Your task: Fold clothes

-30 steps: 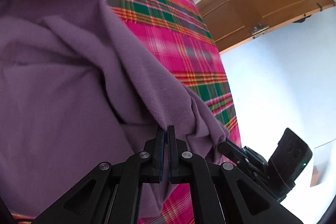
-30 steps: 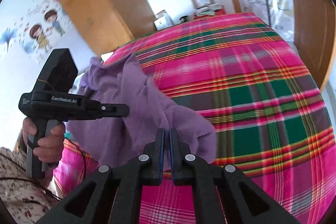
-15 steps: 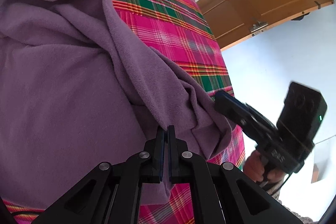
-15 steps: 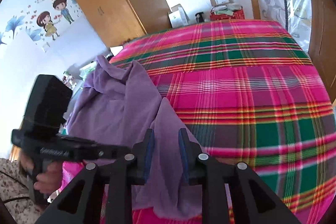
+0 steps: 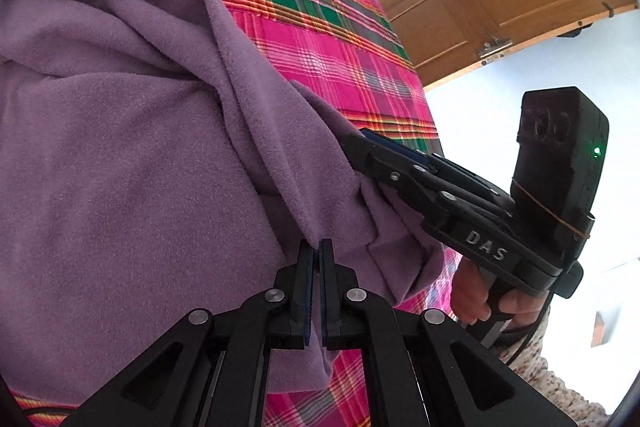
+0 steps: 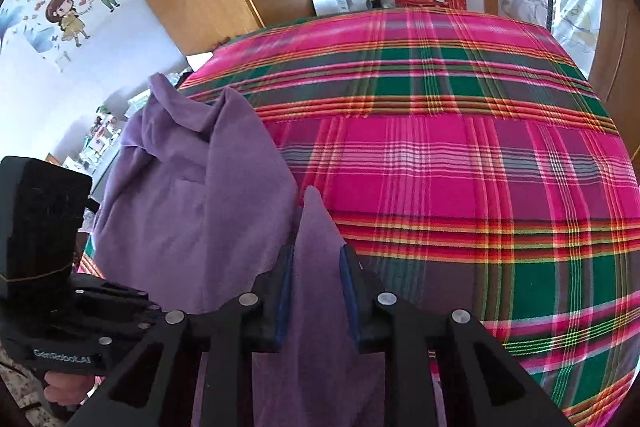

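The soft purple fleece garment (image 5: 120, 155) lay bunched on the bed's pink-and-green plaid cover (image 6: 460, 155), heaped toward the near left corner. The left hand-held gripper (image 5: 314, 251) was clamped on a fold of the fleece, its jaws pressed together with cloth pinched between them. The right hand-held gripper (image 6: 316, 259) had its jaws spread apart, a peaked fold of the same fleece rising loose between the blue-padded fingers (image 6: 347, 291), not gripped.

Left gripper (image 5: 314, 251) clamped tight, right gripper (image 6: 316, 259) spread wide (a hand (image 5: 476, 297) grips its handle)
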The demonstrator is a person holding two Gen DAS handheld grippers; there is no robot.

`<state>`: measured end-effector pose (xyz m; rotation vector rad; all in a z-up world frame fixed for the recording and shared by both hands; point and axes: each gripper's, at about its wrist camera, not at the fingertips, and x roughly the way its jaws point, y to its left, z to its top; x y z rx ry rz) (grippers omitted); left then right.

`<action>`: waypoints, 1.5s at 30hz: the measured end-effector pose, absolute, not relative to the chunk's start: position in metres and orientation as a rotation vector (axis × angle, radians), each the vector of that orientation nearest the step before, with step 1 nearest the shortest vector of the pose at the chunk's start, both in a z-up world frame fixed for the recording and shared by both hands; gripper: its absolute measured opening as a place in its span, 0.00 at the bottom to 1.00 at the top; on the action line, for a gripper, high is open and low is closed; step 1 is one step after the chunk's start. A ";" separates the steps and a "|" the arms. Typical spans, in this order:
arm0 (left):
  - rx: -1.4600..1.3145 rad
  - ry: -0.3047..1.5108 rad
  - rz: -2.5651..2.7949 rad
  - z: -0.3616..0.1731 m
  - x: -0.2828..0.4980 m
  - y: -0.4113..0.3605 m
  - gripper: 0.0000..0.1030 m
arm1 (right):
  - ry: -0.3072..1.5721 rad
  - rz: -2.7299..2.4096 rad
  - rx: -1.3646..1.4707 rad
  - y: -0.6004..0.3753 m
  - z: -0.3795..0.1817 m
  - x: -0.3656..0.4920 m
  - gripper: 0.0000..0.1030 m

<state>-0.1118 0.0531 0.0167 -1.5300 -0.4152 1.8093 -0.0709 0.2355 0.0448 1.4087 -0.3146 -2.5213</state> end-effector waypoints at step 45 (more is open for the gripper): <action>-1.535 -0.393 1.879 0.042 -0.186 0.092 0.23 | -0.457 -2.889 1.199 0.331 0.090 0.003 0.36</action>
